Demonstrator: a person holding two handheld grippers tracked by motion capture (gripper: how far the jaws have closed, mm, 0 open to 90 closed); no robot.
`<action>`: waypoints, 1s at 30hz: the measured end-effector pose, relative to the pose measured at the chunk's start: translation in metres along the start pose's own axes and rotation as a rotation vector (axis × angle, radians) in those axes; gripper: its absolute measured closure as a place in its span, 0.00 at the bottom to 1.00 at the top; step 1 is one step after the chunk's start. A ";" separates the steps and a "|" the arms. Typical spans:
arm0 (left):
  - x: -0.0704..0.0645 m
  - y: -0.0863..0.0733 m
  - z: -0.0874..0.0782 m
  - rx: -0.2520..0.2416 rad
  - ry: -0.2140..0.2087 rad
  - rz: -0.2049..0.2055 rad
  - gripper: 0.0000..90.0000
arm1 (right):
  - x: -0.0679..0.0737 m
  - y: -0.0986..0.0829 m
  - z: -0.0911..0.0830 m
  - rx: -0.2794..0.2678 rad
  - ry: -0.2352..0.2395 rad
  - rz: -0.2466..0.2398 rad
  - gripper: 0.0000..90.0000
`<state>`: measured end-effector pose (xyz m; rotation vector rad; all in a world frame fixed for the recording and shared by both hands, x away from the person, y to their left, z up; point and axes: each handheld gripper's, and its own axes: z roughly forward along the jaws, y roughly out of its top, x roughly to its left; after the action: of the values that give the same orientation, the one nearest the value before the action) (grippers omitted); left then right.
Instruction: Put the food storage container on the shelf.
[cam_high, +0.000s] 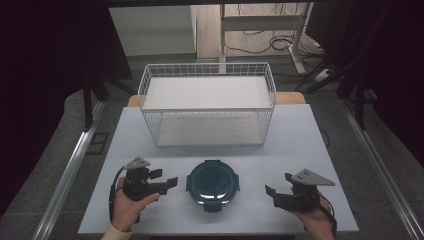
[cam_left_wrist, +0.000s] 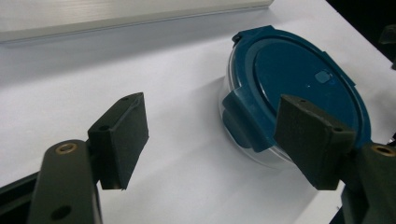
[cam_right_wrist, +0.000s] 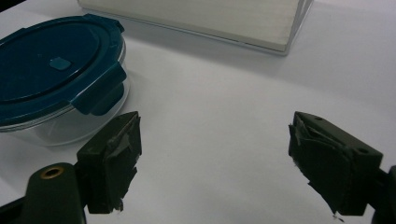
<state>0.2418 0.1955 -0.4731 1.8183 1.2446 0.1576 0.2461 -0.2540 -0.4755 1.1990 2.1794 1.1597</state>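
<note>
Round clear container with dark blue clip-on lid (cam_high: 213, 184) is sitting on the white tabletop (cam_high: 290, 135), near its front edge, between both tools. Left tool (cam_high: 167, 180) is hovering just beside it, jaws wide, gripping nothing. Right tool (cam_high: 277, 190) is waiting farther off, jaws likewise wide. White wire basket (cam_high: 207, 102) is standing behind.

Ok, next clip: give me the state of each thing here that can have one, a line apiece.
Container: lid on, side clips folded down, upright on the table, untouched; contents cannot be told.
Wire basket: upright at the back of the table, nothing in it.
Left gripper: open, holding nothing, beside the container.
Right gripper: open, holding nothing, apart from the container.
</note>
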 end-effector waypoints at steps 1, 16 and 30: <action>0.000 0.000 0.000 -0.006 -0.007 -0.001 0.29 | 0.001 0.000 0.000 0.005 -0.008 -0.009 0.19; -0.004 0.009 0.005 0.016 -0.051 0.005 0.23 | 0.021 0.026 0.013 0.033 0.144 0.068 0.18; -0.003 0.026 0.023 0.044 -0.104 -0.058 0.19 | 0.036 0.052 0.042 0.101 0.215 0.166 0.15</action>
<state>0.2706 0.1768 -0.4669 1.8026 1.2346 0.0037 0.2797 -0.1890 -0.4555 1.3765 2.3581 1.3136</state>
